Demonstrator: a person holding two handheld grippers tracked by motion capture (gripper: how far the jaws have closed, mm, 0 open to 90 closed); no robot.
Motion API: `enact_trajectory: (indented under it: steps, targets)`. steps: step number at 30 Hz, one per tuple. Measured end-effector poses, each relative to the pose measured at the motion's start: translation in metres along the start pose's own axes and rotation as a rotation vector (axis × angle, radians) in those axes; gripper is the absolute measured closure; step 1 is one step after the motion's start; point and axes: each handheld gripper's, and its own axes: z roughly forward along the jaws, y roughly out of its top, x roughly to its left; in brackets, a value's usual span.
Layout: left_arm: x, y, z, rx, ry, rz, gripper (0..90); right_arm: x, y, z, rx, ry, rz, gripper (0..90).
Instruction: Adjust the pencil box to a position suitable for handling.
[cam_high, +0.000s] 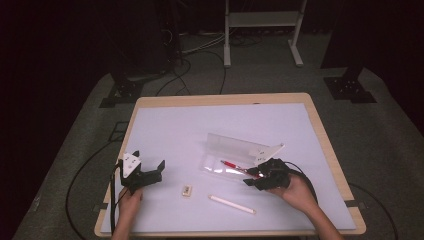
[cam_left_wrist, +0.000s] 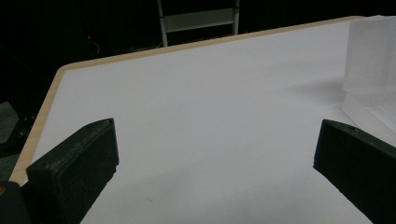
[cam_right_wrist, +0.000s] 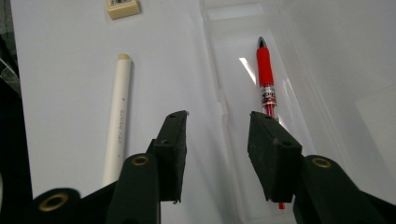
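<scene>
We see two claws at work on a white-covered tabletop (cam_high: 165, 125) with a pale wooden edge. The right claw (cam_high: 251, 179) sits at the near right end of a clear plastic case (cam_high: 235, 155) that lies open, its lid standing up behind the shallow tray. A red pen (cam_right_wrist: 265, 74) lies inside that tray, and in the right gripper view we look straight down its length: its dark tip points away from the claw, the red grip comes next, then a clear barrel that runs back under the claw's right-hand jaw. The right claw's jaws stand apart with a clear gap between them and nothing between the pads — the pen lies beneath one jaw rather than in the gap, and we cannot tell whether that jaw touches it. Outside the case, on the bare white surface, a white stick (cam_right_wrist: 117, 116) with a tan end lies near the tray's long edge, and a small tan eraser (cam_right_wrist: 123, 8) rests farther off beyond it; in the high view both lie between the two hands, toward the front edge. The left claw (cam_high: 150, 170) hovers well apart from all this at the near left of the tabletop — its jaws spread wide and empty, facing bare white surface, with a corner of the case at the right edge of the left gripper view.
</scene>
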Motion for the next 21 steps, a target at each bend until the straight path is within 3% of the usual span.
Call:
enact_trajectory:
  steps: [21]
  targets:
    - [0.0, 0.0, 0.0, 0.0, 0.001, -0.001, 0.0, 0.038, -0.011, 0.01, 0.021, 0.065, -0.039, 52.4]
